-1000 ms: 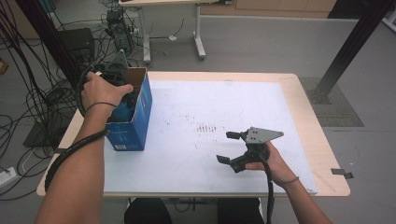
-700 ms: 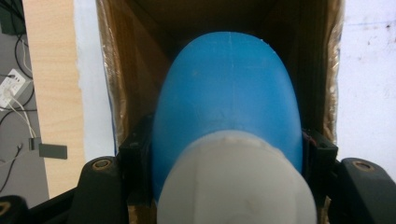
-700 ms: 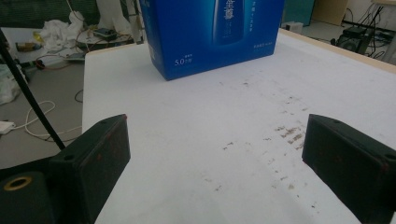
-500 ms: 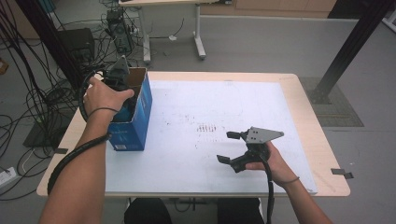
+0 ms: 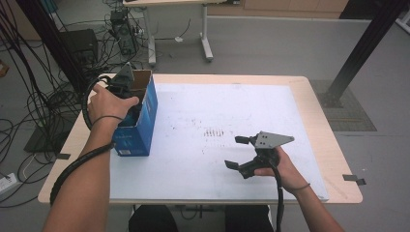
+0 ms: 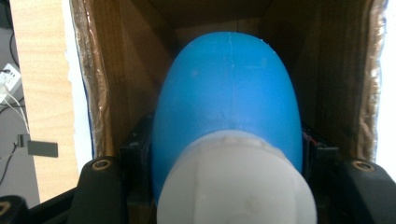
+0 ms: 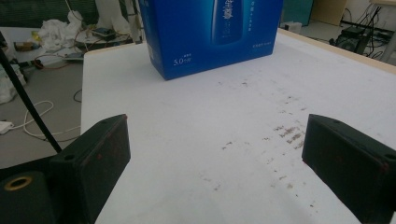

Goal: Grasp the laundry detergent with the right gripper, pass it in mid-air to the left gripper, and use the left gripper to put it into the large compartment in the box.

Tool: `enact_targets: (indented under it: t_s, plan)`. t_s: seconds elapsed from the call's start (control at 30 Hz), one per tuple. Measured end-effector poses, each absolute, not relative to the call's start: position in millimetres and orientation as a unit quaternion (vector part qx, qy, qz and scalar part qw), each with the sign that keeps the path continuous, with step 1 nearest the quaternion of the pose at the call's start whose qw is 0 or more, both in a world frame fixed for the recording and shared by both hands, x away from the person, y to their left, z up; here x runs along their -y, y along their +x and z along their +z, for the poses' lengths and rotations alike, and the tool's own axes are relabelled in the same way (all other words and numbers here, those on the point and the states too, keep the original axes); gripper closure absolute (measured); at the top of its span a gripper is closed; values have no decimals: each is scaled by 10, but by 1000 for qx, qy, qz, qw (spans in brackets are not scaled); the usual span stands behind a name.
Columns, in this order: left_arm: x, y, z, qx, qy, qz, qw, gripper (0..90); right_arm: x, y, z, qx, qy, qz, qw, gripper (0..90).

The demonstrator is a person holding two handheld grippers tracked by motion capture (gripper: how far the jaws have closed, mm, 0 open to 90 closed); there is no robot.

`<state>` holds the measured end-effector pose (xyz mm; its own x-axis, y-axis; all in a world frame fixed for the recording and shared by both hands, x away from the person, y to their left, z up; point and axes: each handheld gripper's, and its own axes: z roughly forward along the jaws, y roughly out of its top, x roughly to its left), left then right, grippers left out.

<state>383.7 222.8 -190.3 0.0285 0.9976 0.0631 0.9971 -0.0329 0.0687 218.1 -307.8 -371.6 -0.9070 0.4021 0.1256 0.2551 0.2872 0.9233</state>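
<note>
A blue bottle with a white cap (image 6: 229, 135) is clenched between the fingers of the left gripper (image 5: 126, 89), inside the open top of the blue cardboard box (image 5: 140, 130) that stands near the left edge of the surface (image 5: 203, 159). In the left gripper view the black fingers (image 6: 135, 154) are seen pressed against either side of the bottle just past the cap, which is judged a sensible grasp, since the walls leave little room beside the wider body. The bottle's long axis is seen running along the gripper's own line of sight, with the capped end turned toward the gripper and the rounded blue body pointing deeper into the box; it is judged to stand roughly upright in the box, cap uppermost.

The right gripper (image 5: 239, 152) is held low over the near right part of the surface, well apart from the box. Its fingers (image 7: 93, 154) are spread wide with nothing between them, probably kept ready to steady the box.
</note>
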Motion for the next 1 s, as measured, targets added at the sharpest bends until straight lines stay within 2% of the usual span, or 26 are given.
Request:
enact_targets:
  t_s: [1.0]
  plan:
    - [-2207,3837,-1911,-696,716,49,1,377,3104,2141,-3711,-798,209,561,71,77]
